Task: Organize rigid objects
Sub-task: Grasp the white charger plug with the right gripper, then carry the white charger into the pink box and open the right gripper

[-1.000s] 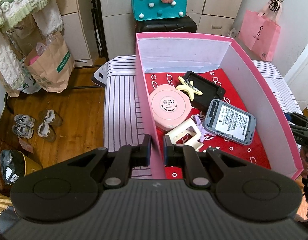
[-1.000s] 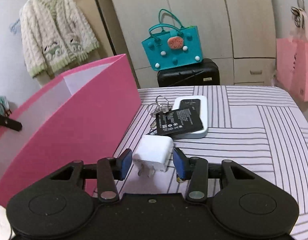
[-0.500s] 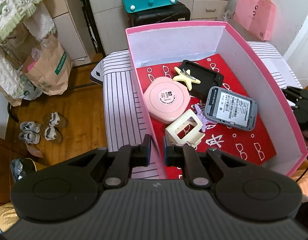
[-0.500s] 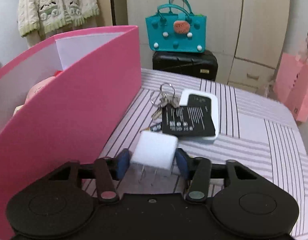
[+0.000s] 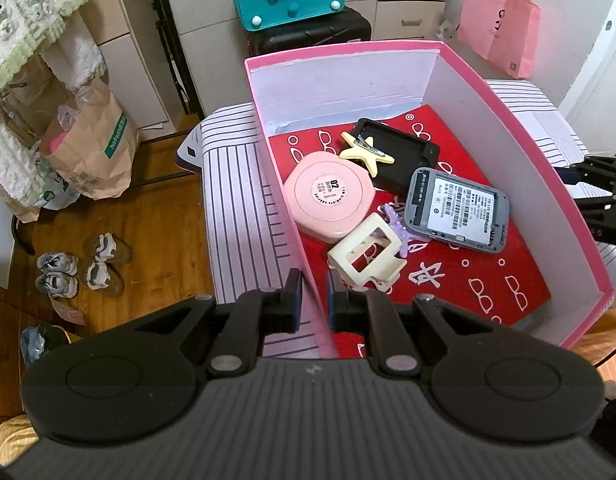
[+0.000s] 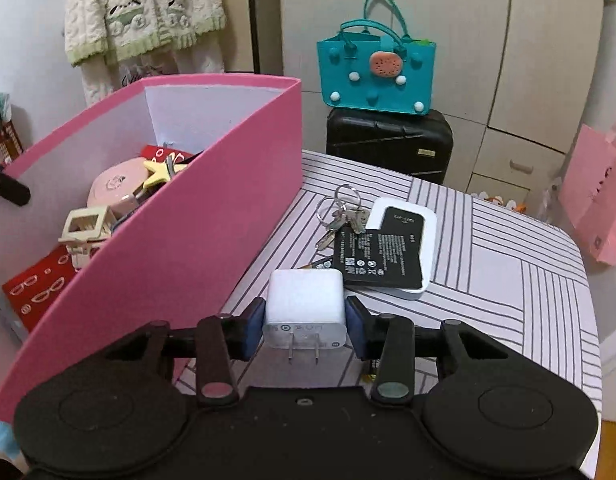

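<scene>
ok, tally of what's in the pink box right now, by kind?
Hair clips: 3 (star, cream, purple)
Round pink case: 1
Grey router: 1
Black cover: 1
Total: 6

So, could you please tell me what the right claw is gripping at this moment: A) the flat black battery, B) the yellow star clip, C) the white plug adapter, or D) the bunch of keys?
C: in the right wrist view the right claw has its blue pads pressed on both sides of the white plug adapter, prongs pointing toward the camera, while the keys and the black battery lie on the striped cloth beyond.
</scene>
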